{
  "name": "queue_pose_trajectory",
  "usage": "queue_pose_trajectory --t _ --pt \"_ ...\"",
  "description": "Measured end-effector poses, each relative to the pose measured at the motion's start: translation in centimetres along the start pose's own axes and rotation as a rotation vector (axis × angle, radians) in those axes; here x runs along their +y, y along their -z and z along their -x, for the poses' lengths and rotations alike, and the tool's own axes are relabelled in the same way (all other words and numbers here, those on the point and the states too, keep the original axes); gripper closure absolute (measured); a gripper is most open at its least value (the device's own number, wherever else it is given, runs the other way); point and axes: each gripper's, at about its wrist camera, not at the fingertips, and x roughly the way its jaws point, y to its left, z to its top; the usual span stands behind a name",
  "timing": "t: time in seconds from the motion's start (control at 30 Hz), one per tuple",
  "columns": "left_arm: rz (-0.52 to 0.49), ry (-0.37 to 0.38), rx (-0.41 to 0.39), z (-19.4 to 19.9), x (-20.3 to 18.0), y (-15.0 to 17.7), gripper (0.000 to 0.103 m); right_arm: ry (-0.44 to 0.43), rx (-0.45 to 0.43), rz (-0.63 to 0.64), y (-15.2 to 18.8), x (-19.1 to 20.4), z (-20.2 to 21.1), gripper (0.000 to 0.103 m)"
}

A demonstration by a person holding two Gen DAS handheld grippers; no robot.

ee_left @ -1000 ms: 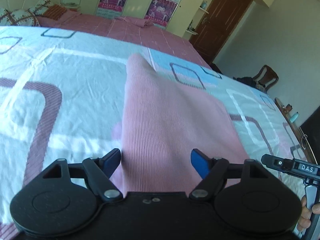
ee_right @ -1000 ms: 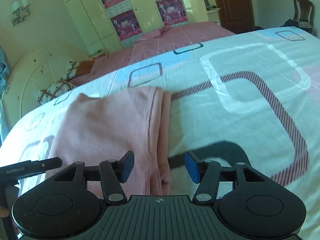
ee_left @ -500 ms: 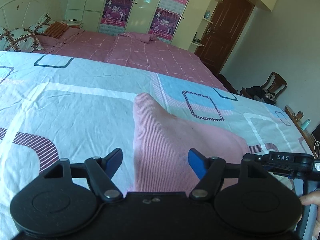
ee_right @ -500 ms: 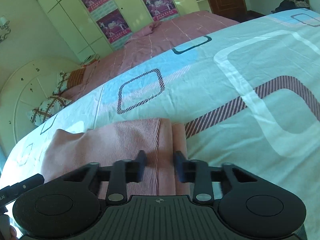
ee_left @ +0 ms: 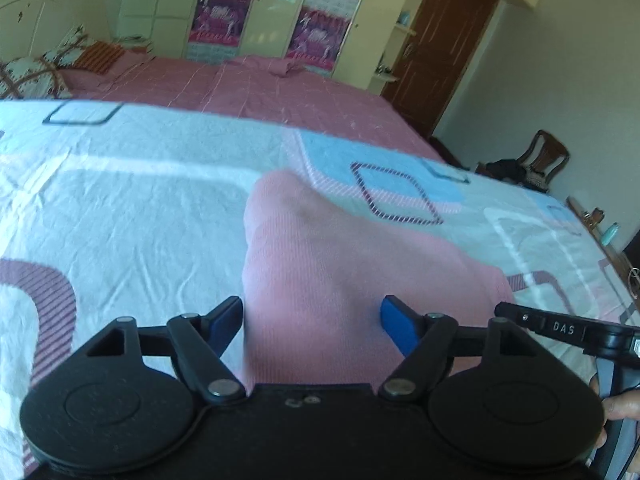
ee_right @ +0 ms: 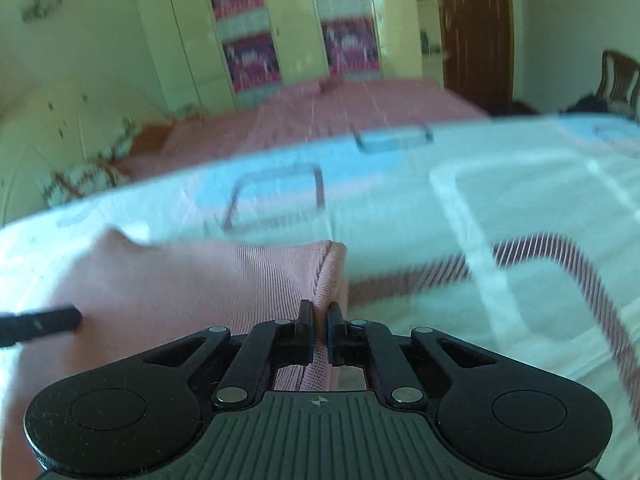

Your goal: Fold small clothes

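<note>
A pink ribbed garment [ee_left: 332, 268] lies folded on the patterned bedsheet [ee_left: 120, 216]. My left gripper [ee_left: 312, 320] hovers over its near edge, jaws wide and still opening, blue pads on either side of the cloth without pressing it. In the right wrist view the same pink garment [ee_right: 192, 284] stretches to the left, and my right gripper [ee_right: 319, 334] is shut on its hemmed right edge, the fabric pinched between the pads. The right gripper's black body [ee_left: 568, 328] shows at the right of the left wrist view, with a hand [ee_left: 616, 408] on its handle.
A second bed with a pink cover [ee_left: 256, 92] stands beyond, with pillows [ee_left: 32, 76] at its head. Cream wardrobes with posters [ee_left: 264, 20] line the far wall, beside a brown door [ee_left: 444, 44]. A wooden chair [ee_left: 540, 160] stands at the right.
My right gripper has come down onto the garment's right edge and closed on it. My left gripper has drawn back towards the near edge, staying open. The right view is now blurred.
</note>
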Motion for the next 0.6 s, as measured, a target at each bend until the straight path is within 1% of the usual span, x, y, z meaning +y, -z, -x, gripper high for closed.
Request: queue_pose_trajectory --t 0.03,0.07,0.1,0.13,0.2,0.27,0.33,0.43,0.5,0.53,0.6 --pt "0.011 -0.003 0.002 -0.3 0.1 0.2 0.025 0.001 0.016 0.000 0.2 0.0 -0.7 0.098" --pt "0.015 -0.008 -0.002 -0.3 0.2 0.3 0.022 0.011 0.007 0.011 0.4 0.1 -1.0 0.098" --pt "0.015 -0.010 -0.002 -0.2 0.2 0.3 0.022 0.022 0.003 0.017 0.4 0.3 -1.1 0.098" --pt "0.016 -0.009 0.000 -0.1 0.2 0.2 0.023 0.026 0.006 0.007 0.3 0.3 -1.2 0.098" --pt "0.022 0.006 -0.002 0.5 0.2 -0.4 0.029 0.017 0.003 -0.023 0.2 -0.1 -0.8 0.098" --pt "0.021 0.008 -0.022 1.0 0.2 -0.9 0.029 0.007 -0.010 -0.051 -0.2 -0.5 0.0 0.093" --pt "0.026 0.007 -0.038 1.1 0.2 -1.6 0.029 0.015 -0.048 -0.058 -0.9 -0.3 0.9 0.090" --pt "0.026 -0.007 -0.039 0.4 0.0 -2.6 0.030 0.003 -0.088 -0.064 -2.2 0.5 1.3 0.090" --pt "0.027 -0.023 -0.035 -0.4 -0.1 -3.0 0.033 -0.014 -0.088 -0.052 -2.8 1.4 1.0 0.090" --pt "0.032 -0.028 -0.026 -0.9 -0.1 -3.1 0.033 -0.017 -0.087 -0.039 -3.0 1.9 0.6 0.090" --pt "0.043 -0.043 -0.005 -1.8 0.0 -3.2 0.036 -0.015 -0.076 -0.014 -2.8 2.9 -0.3 0.090"
